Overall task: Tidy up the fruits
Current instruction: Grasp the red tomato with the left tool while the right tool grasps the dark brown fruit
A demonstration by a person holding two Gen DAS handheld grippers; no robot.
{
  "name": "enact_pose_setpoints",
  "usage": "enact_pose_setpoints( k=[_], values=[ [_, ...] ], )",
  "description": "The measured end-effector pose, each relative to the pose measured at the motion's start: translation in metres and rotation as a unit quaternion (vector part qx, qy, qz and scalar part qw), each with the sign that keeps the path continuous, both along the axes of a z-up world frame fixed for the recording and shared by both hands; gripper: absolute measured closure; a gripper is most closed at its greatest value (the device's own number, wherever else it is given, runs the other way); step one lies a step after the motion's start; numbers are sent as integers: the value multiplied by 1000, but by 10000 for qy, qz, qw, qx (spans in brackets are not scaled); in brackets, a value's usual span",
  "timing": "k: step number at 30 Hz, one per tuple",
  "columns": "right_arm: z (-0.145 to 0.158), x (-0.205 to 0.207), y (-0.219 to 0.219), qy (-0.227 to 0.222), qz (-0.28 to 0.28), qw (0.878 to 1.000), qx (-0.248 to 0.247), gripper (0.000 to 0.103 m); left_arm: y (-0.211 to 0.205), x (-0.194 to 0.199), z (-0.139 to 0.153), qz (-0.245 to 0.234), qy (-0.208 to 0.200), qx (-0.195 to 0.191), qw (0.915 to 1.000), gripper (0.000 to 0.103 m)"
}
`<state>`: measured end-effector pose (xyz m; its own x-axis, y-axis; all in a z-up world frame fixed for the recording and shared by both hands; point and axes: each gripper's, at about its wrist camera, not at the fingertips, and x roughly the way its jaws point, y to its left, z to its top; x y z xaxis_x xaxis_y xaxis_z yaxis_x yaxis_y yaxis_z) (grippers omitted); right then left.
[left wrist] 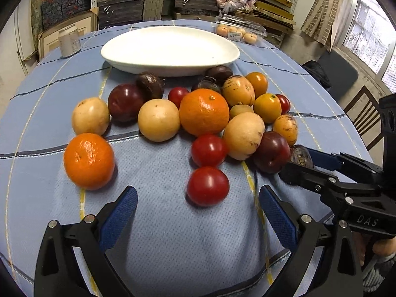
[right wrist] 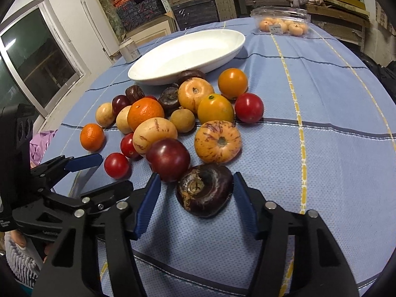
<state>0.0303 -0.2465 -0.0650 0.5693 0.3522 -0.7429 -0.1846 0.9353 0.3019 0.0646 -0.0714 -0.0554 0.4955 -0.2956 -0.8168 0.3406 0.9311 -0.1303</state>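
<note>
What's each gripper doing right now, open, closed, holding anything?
Left gripper: open, empty, a red tomato just ahead.
Right gripper: open, straddling a dark purple fruit, not yet clamped.

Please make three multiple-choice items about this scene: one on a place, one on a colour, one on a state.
1. Which fruit lies between the right tongs?
A. an orange
B. the dark purple fruit
C. a red tomato

2. What colour is the oval dish?
A. white
B. blue
C. black

3. How are the left tongs?
A. shut on an orange
B. shut on nothing
C. open

Answers:
1 B, the dark purple fruit sits between the two blue pads in the right wrist view.
2 A, it shows white in both views.
3 C, the pads stand wide apart, holding nothing.
</note>
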Motion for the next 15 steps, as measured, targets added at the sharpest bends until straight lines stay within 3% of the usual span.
enact_pose_setpoints(
  k=[6, 9, 15],
  values=[
    [0, -1, -2, -1, -7, 10000, 45, 48, -3, -1, -1, -1, -52, 98, 9999, 4],
    [1, -2, -2, -5, -7, 10000, 43, 49, -3, -2, 1, -13, -117, 97, 9999, 21],
    [1, -3, -2, -5, -27, 10000, 79, 50, -6, -8, 2, -118, -153, 90, 9998, 32]
  ],
)
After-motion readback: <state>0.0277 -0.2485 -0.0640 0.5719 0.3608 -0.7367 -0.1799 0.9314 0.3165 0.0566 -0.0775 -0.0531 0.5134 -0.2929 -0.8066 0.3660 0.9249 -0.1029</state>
